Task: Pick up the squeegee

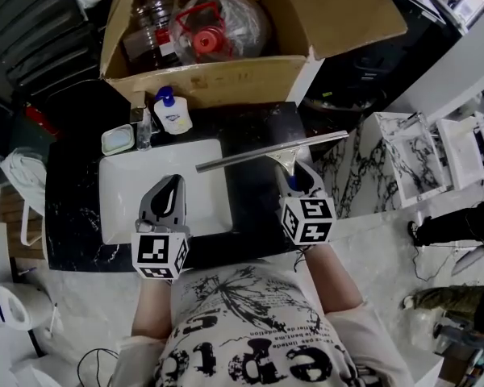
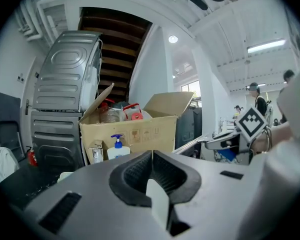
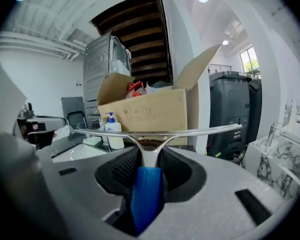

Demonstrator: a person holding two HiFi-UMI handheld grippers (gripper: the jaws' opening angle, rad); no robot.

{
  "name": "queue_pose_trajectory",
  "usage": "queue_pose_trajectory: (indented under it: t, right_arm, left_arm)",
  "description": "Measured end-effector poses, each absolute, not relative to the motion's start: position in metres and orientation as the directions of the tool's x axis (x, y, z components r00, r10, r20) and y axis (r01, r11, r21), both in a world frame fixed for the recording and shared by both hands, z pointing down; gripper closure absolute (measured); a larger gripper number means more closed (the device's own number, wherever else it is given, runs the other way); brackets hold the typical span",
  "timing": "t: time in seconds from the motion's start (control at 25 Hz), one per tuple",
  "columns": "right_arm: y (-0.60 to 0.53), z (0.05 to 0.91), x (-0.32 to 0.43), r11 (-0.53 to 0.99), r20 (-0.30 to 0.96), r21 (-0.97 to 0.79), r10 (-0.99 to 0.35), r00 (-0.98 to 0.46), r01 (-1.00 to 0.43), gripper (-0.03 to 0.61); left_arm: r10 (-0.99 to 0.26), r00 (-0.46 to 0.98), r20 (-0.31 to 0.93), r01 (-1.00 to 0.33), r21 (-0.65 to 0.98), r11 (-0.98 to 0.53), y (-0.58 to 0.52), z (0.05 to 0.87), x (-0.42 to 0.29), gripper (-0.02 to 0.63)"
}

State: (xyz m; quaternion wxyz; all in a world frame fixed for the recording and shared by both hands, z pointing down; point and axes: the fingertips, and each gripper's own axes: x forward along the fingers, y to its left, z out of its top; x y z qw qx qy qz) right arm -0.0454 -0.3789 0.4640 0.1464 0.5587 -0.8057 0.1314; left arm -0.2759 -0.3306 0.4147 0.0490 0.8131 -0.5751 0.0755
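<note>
As the head view looks down, the right claw grips the squeegee by its handle, the metal blade crosswise above the dark bench, just right of the white sink. The left claw hangs over the sink. In the left gripper view its jaws are together, nothing between them. In the right gripper view the jaws press on the blue handle.

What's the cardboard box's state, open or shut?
Open. The cardboard box has its flaps folded outward, and the head view looks straight in at bottles and a clear bag inside.
</note>
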Motion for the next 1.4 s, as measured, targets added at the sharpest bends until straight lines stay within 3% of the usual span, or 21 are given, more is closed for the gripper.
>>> queue_pose_trajectory:
  t: [0.28,0.52,1.4]
  right_arm:
    - [-0.376,0.397,-0.054,0.392,0.174,-0.01,-0.905,-0.387,-0.92,0.449]
    - [-0.369,0.366,-0.058,0.412,0.082,0.026,-0.909,-0.409,-0.911,0.451]
    - [-0.361,0.37,-0.054,0.414,0.084,0.026,-0.908,-0.411,-0.91,0.456]
  left_arm:
    - [-0.946,0.305,0.108,-0.949,-0.044,-0.311,-0.331,0.381,-0.278,0.601]
    - [-0.957,0.28,0.079,-0.957,-0.053,-0.284,-0.332,0.369,-0.281,0.601]
    - [-0.959,0.272,0.078,-0.959,-0.057,-0.277,-0.323,0.369,-0.271,0.601]
